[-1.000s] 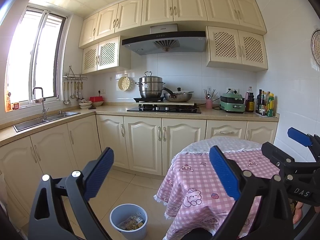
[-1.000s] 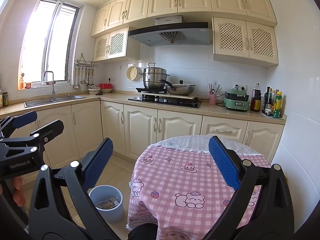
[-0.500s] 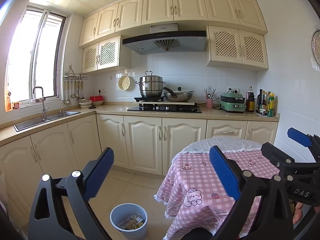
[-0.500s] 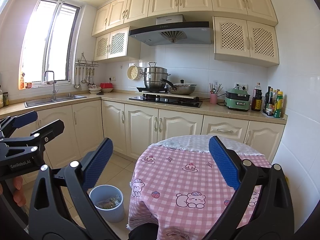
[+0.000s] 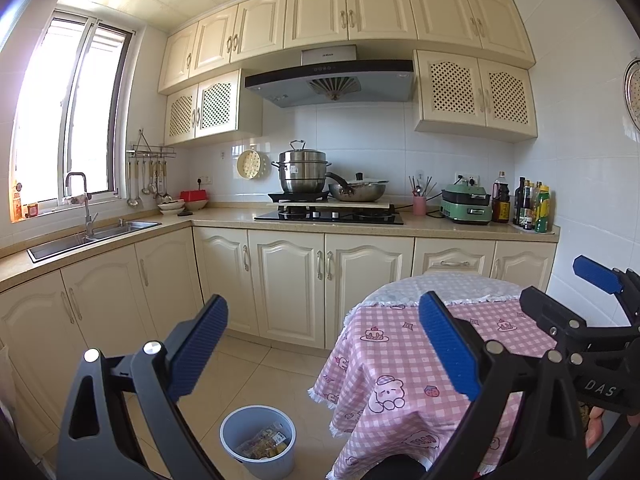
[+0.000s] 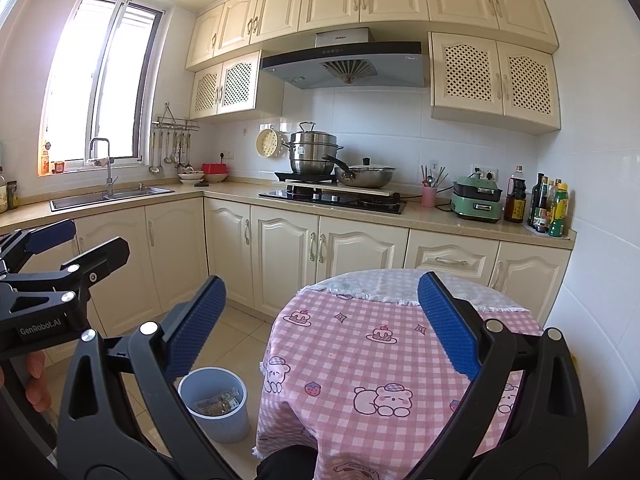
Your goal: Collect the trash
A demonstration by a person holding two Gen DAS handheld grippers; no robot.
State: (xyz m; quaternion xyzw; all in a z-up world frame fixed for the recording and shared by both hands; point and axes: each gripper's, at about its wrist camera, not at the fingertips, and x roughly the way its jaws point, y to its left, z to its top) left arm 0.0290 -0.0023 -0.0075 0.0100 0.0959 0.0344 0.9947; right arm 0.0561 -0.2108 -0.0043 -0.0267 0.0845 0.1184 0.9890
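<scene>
Trash [image 5: 264, 444] in bin [image 5: 240, 426] — both tongs [image 5: 322, 354] [image 6: 322, 336] agape.

Bright sunny window [image 5: 68, 120] upper left; cream wood cupboards [image 5: 288, 284] mid frame; pale tile floor [image 5: 248, 376] at btm.

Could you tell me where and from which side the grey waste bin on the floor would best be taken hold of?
Probably its rim, from straight above. The waste bin stands upright and open-topped on the floor beside the table, with wrappers low inside, so one finger could go inside the thin wall and one outside. The left claw, open and empty, looks nearer to it.
</scene>
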